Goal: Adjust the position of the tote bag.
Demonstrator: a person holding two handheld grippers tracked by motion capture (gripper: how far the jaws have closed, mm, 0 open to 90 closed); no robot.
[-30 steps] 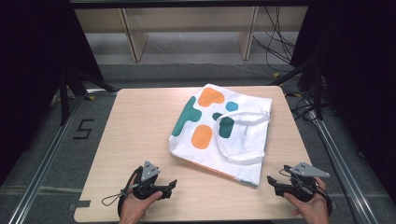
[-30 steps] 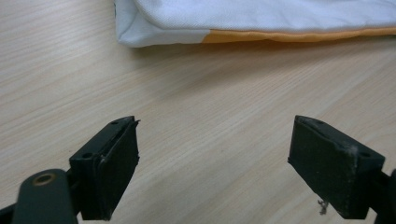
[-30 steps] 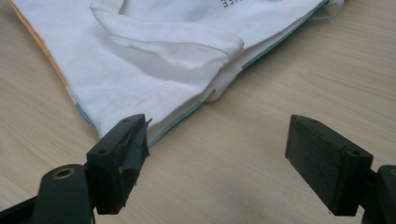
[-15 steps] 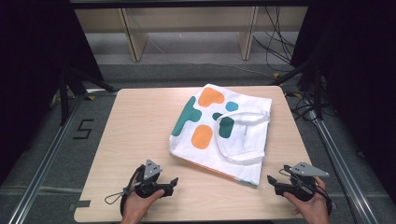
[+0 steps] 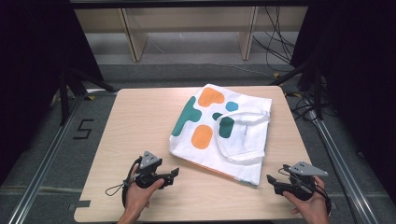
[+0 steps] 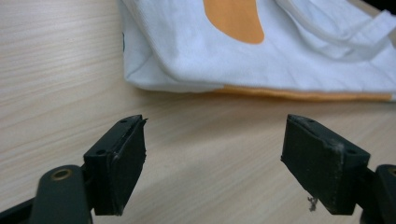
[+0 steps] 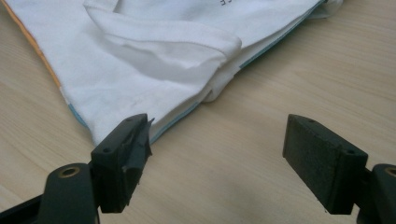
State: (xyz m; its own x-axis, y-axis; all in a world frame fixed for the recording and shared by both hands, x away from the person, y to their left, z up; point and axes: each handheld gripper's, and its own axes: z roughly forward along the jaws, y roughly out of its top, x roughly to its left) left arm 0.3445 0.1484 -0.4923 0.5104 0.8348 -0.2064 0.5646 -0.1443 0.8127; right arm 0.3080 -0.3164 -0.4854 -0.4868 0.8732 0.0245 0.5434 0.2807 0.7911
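White tote bag (image 5: 224, 130) w/ orange & teal blobs flat mid-table (image 5: 140, 116) toward right edge, left gripper (image 5: 172, 174) & right gripper (image 5: 272, 181) both unclenched, nothing held, near front edge.

A: High view, position?
B: Fixed overhead, facing forward and down; whole worktop (image 5: 140, 121) and floor beyond, seen from afar.

A: Left gripper view?
B: Low over the worktop, close, looking at the tote bag (image 6: 289, 56) near edge.

A: Right gripper view?
B: Equally low and close, facing the bag's corner and handle (image 7: 159, 39).

A: Shared?
B: The bag and surrounding wood, all three.
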